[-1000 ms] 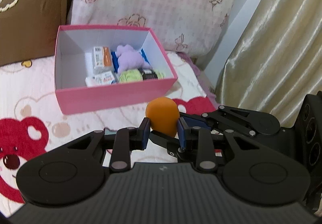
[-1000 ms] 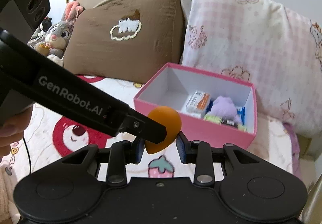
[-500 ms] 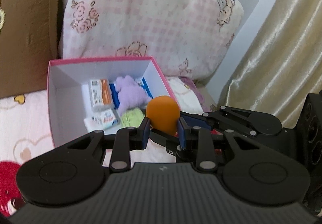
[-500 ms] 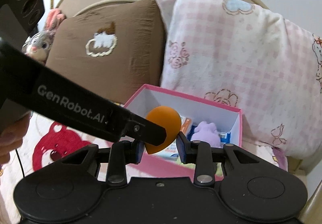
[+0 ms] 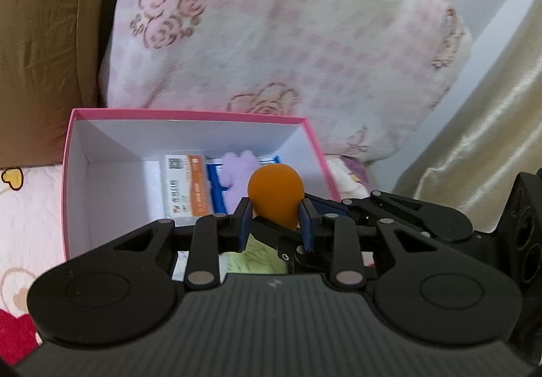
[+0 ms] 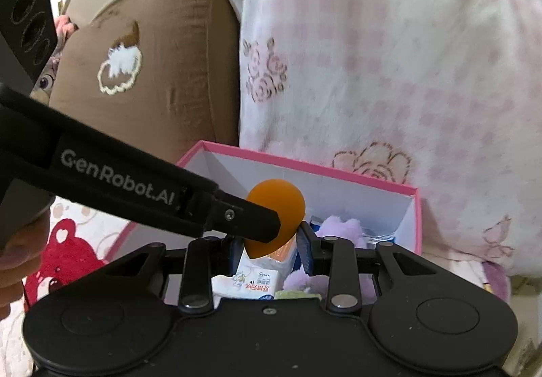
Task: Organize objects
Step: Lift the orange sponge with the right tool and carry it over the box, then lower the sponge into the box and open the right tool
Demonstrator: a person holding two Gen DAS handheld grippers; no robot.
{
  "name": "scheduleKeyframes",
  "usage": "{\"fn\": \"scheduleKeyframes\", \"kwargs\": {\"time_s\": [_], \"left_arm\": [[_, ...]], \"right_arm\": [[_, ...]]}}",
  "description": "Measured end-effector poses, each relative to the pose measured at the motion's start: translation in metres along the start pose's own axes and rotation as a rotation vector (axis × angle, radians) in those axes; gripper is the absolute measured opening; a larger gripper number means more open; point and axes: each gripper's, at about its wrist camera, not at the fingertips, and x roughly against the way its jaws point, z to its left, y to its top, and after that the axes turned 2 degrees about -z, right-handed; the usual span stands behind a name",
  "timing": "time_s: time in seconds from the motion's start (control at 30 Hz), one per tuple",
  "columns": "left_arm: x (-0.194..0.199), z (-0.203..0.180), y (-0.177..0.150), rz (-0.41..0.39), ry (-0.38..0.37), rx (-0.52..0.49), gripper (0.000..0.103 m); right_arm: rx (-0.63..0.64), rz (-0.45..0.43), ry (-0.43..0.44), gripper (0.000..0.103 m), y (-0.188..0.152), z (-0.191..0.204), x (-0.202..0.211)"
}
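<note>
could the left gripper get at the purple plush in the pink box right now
Probably not yet: the left gripper is shut on the orange sponge, as is the right gripper. The purple plush lies uncovered in the open pink box.

Your open box (image 5: 189,116) sits on the bed (image 5: 27,207), before two pillows (image 5: 288,38); a plush toy (image 5: 237,166) lies right of the carton (image 5: 184,187) inside it.

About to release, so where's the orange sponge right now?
The orange sponge is gripped between both grippers' fingers, over the right part of the open pink box, in front of the purple plush.
</note>
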Motion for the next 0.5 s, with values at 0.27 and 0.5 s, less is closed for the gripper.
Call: {"fn": "scheduleKeyframes", "kwargs": {"time_s": [0.27, 0.5], "left_arm": [[-0.040, 0.030, -0.003, 0.083, 0.025, 0.070, 0.029], [-0.060, 0.048, -0.017, 0.160, 0.030, 0.113, 0.028]], "right_arm": [[-0.032, 0.117, 0.042, 0.038, -0.010, -0.008, -0.047], [-0.016, 0.225, 0.076, 0.038, -0.023, -0.005, -0.069]]}}
